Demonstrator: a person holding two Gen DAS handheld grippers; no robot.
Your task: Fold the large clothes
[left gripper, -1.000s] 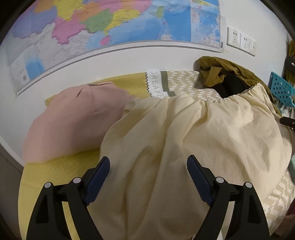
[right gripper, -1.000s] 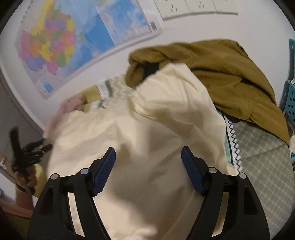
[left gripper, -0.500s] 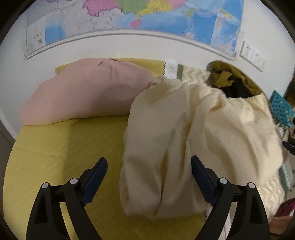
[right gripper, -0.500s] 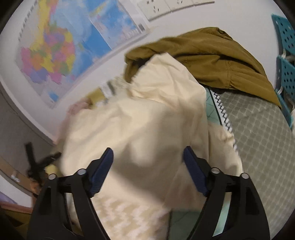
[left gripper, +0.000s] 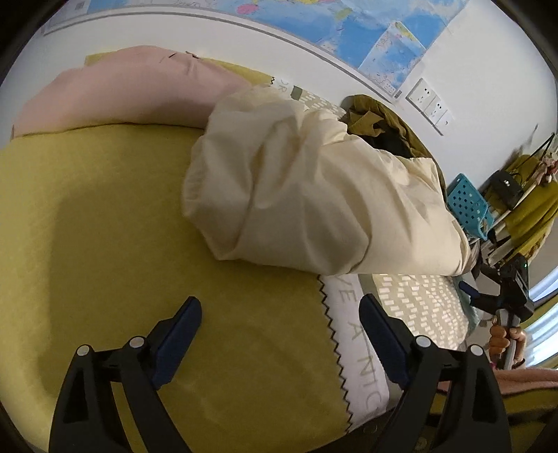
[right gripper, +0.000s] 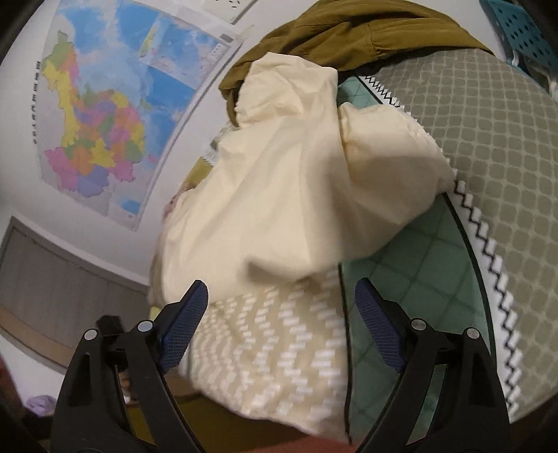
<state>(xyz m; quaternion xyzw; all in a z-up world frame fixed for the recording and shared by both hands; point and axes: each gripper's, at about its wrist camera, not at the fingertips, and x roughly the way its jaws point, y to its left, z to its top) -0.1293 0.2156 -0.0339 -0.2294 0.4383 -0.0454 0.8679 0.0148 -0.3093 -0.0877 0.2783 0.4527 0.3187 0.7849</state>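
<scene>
Both tongs gape empty, the left tongs (left gripper: 280, 325) and the right tongs (right gripper: 280, 306) having just widened. The cream garment (left gripper: 314, 195) lies bunched ahead of both on the bed (left gripper: 87, 226), its length running from the pink pillow (left gripper: 115, 94) toward the right side, whose tongs look nearer.

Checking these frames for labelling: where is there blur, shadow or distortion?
Left wrist: sharp, fisheye bends the map edge, a soft shadow darkens the yellow cover. Right wrist: the cream garment has a smeared lower edge, the patterned cover is blurred, the corners are dark.

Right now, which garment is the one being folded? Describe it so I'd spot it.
Look below the wall map to the bed. A crumpled cream garment lies there, paler than the pink pillow and olive-brown jacket beside it.
</scene>
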